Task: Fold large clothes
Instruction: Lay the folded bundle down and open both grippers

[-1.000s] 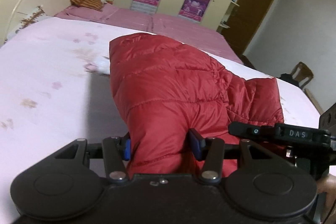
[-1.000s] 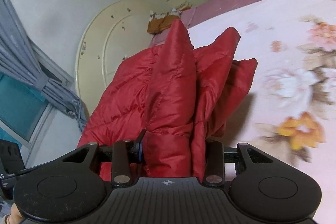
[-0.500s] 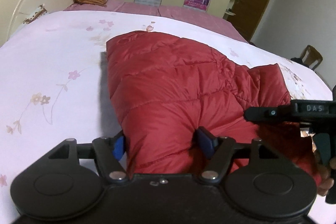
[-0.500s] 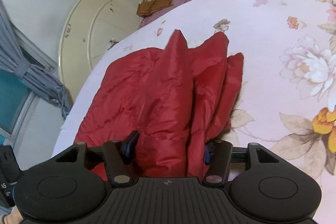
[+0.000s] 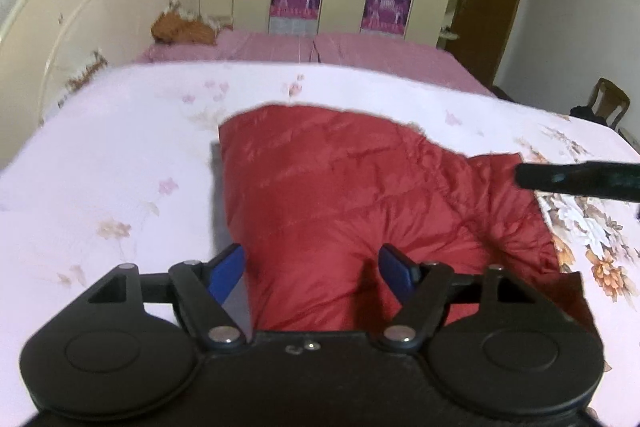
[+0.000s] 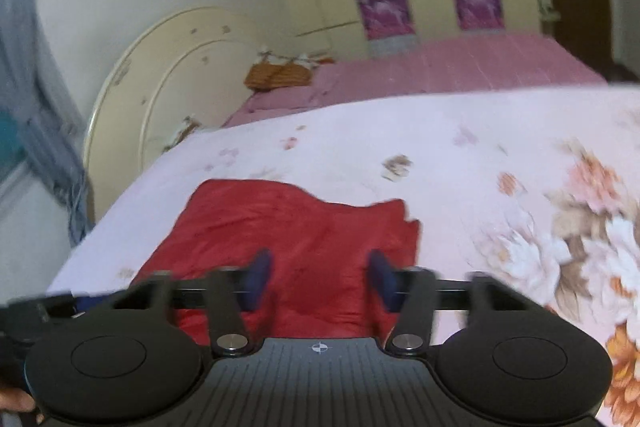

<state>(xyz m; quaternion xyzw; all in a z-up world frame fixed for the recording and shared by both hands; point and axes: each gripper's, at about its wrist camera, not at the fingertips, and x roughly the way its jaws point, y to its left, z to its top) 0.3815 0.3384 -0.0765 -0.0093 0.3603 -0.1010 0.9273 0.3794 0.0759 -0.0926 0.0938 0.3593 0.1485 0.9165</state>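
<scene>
left gripper (image 5: 312, 267) fingers spread wide, red padded jacket (image 5: 380, 211) bulging between, no clamp seen | right gripper (image 6: 320, 277) likewise wide apart over jacket (image 6: 296, 235) | jacket lying folded on floral bedspread (image 5: 100, 155) | frames blurred

A slightly shiny, quilted nylon-looking cloth is seen on the red jacket (image 5: 360, 203). The floral bedsheet (image 5: 120, 155) looks like soft matt cotton. Matt black plastic is used for the left gripper (image 5: 316, 267).
</scene>
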